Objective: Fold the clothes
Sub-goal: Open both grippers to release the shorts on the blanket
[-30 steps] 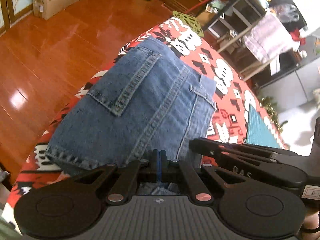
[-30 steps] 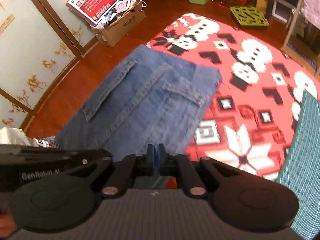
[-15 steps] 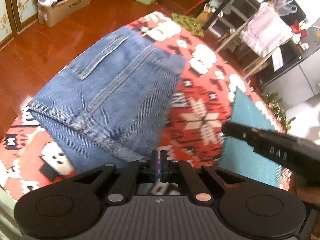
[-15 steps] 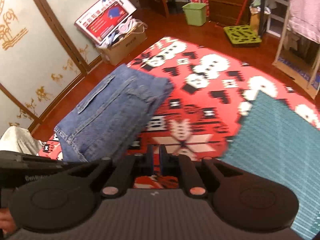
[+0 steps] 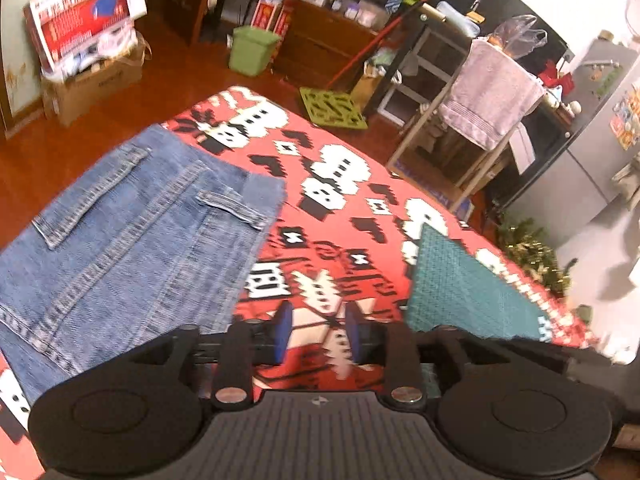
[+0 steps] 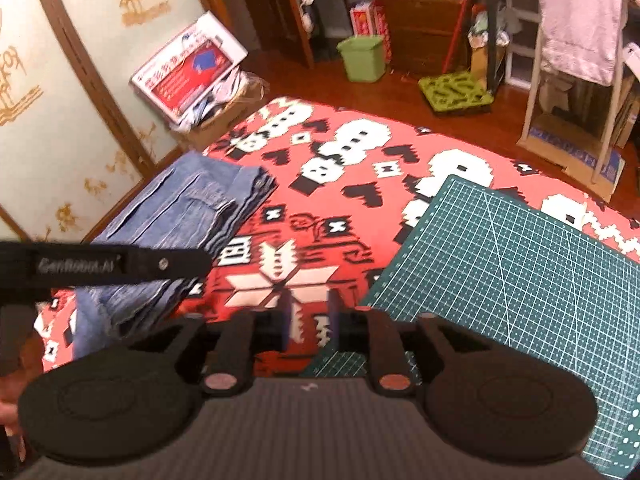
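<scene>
Folded blue denim jeans (image 5: 132,232) lie on the left side of the table, back pockets facing up; the right wrist view shows the same jeans (image 6: 188,216) as a flat stack. My left gripper (image 5: 318,332) hangs open over the red patterned cloth, just right of the jeans, with nothing between its blue pads. My right gripper (image 6: 310,320) is open too, empty, above the cloth near the cutting mat's corner. The body of the left gripper (image 6: 100,266) crosses the left of the right wrist view.
A red, white and black patterned tablecloth (image 5: 344,208) covers the table. A green cutting mat (image 6: 512,256) lies on its right part. Beyond the table are wooden floor, a cardboard box (image 5: 92,84), a green bin (image 6: 362,58) and a towel rack (image 5: 488,104).
Both grippers were shut on the jeans' edge, then let go and opened. They have pulled back to the right, off the folded jeans, toward the cutting mat.
</scene>
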Demonstrator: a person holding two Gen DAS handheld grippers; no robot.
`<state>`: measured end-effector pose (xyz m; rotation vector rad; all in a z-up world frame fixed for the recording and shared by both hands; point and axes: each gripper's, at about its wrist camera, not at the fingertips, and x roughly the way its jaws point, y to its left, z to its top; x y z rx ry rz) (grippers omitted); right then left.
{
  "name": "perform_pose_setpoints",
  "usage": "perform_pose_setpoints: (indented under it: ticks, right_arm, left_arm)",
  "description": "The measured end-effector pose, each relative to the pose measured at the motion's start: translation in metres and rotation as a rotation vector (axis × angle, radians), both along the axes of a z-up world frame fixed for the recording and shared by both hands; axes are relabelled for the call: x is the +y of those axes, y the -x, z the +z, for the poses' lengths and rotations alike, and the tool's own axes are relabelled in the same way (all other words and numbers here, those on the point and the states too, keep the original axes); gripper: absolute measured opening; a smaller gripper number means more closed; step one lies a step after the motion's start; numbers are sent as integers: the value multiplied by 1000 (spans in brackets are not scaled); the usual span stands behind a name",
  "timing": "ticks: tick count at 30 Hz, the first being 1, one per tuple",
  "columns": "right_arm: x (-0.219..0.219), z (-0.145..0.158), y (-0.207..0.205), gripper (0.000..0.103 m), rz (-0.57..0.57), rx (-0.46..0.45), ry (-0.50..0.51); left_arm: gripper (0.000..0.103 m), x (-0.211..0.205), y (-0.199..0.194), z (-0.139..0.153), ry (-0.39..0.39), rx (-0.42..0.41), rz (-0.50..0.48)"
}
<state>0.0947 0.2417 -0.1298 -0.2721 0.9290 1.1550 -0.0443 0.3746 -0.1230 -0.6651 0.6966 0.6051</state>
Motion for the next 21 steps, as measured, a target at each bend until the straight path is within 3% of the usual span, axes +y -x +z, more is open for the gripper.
perform_pose_setpoints:
  ticks: [5,9,11,13,14,16,21]
  right_arm:
    - [-6,-19,6,35,-49,-24,-50]
    - [-18,-15,34,45,-49,-57,-55]
    - [-21,-7,48,54,-49,-58,-35]
    - [-27,4,60,71,-57,-26,-30]
    - [-30,10,66,74,-62,-15,-43]
    - [-36,24,80,87,-78,-39,-71]
    - [-44,41,112,101,-71,-103,-99]
  left_arm:
    - [43,-11,32,-5,-86,-10,27]
    - [50,-23,64,4,-145,-8,58]
    - [56,-28,78,15,-147,21,75]
    - [59,-32,90,25,-114,46,86]
    - [60,-34,97,30,-100,56,89]
    - [61,-41,110,38,-115,74,92]
    - [74,-55,143,47,-161,102,142]
